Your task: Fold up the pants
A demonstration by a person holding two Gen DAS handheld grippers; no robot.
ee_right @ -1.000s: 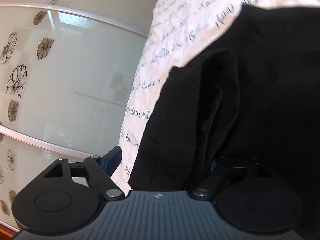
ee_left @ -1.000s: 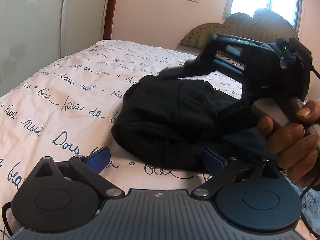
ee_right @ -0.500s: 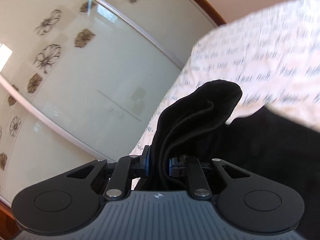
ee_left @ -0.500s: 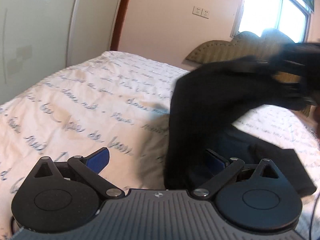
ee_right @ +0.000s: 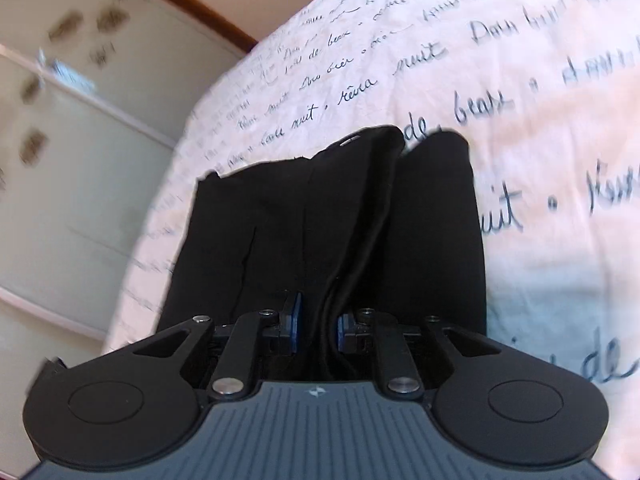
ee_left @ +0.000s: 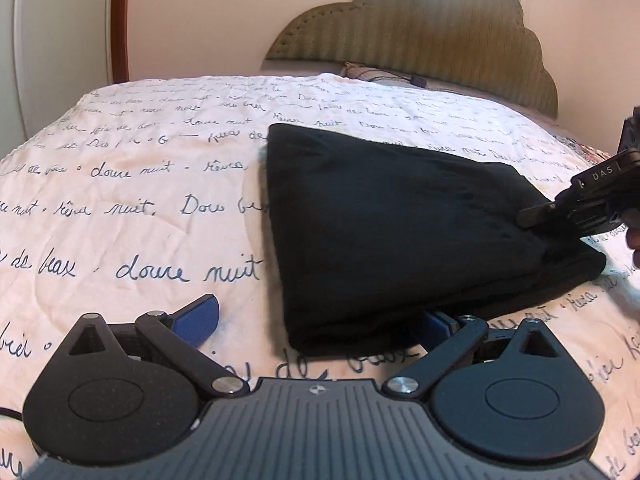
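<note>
The right gripper (ee_right: pixel 318 326) is clenched on a fold of the black pants (ee_right: pixel 332 232), cloth pinched between its blue pads (ee_right: pixel 295 320). The left gripper (ee_left: pixel 316 320) stands spread wide, its left pad (ee_left: pixel 196 316) on the bedspread (ee_left: pixel 132 216) and the right one tucked under the pants' near edge. The pants (ee_left: pixel 392 232) lie folded in a wedge on the bedspread, whose blue script reads "douce nuit" and "de beaux". The right gripper's body (ee_left: pixel 596 196), printed "DAS", meets the pants' far right corner, before an olive headboard (ee_left: pixel 424 28).
</note>
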